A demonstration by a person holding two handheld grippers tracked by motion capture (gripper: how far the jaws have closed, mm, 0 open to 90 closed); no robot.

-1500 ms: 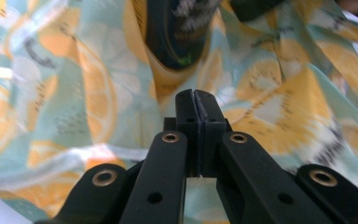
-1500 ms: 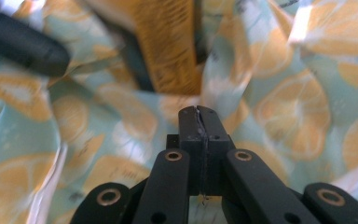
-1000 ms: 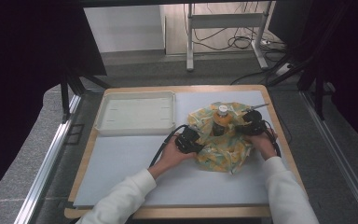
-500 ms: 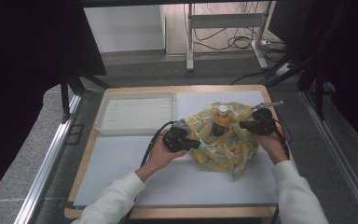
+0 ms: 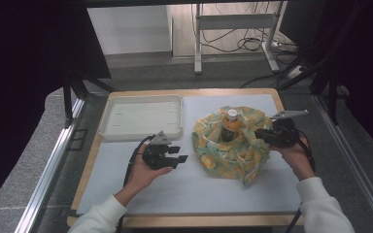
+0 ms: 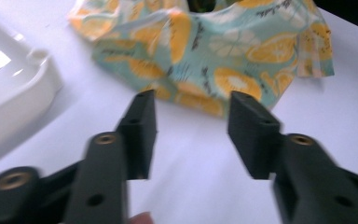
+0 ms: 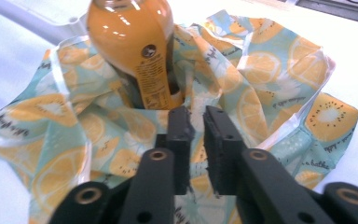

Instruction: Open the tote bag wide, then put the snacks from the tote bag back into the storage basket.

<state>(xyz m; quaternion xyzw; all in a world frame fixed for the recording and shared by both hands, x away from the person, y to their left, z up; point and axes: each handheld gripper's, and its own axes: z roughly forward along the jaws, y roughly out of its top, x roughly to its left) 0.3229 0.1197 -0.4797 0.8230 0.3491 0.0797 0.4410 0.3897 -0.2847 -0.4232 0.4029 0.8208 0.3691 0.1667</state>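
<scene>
Though crumpled, bright fruit-print cloth [image 5: 233, 145].

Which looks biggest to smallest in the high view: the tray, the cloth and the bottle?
1. Tray: covers the most area.
2. Cloth: nearly as large; it lies bunched, so the gap is unsure.
3. Bottle: clearly smallest, though the cloth hides its lower part.

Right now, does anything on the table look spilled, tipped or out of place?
Nothing is spilled or tipped. The orange bottle stands upright, capped, in the middle of the crumpled fruit-print cloth, which is bunched unevenly around it. The white tray sits square.
</scene>
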